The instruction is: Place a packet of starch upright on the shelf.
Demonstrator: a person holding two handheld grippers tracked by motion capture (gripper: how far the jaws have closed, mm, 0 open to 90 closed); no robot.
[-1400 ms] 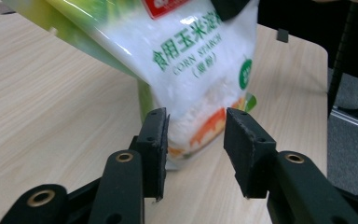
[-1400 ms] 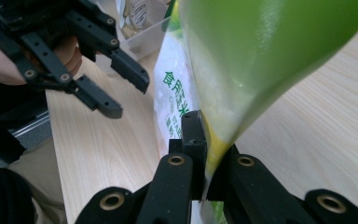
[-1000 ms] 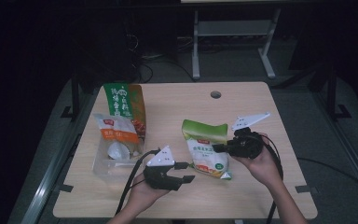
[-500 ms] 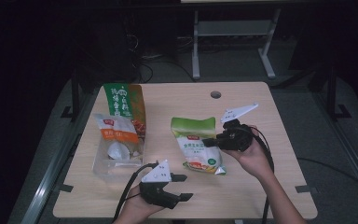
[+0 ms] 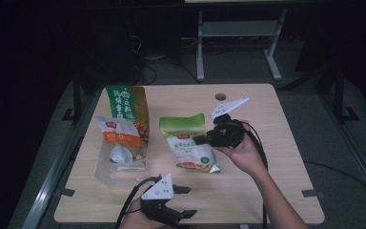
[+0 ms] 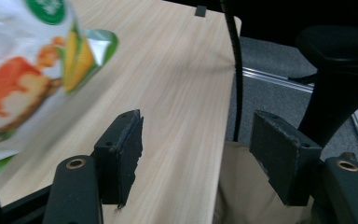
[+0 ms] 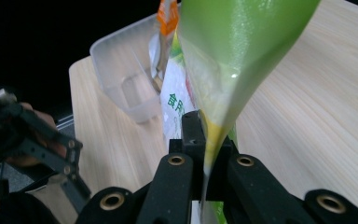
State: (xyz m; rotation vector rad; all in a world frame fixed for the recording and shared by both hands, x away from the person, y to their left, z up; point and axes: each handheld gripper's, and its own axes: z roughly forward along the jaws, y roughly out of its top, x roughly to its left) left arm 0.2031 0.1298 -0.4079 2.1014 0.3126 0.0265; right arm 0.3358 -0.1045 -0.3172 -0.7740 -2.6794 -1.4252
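Pinching green-topped white snack bag [image 5: 189,143] w/ corn print: right gripper [image 5: 201,140] clamped on edge; left gripper [image 5: 187,202] spread, opening, empty.

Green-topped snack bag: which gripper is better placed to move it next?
Right. The right gripper is shut on the green-topped snack bag, while the left gripper sits open by the near table edge.

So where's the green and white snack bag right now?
In the high view the green and white snack bag sits mid-table, its right edge pinched in the right gripper, with the clear plastic tub to its left.
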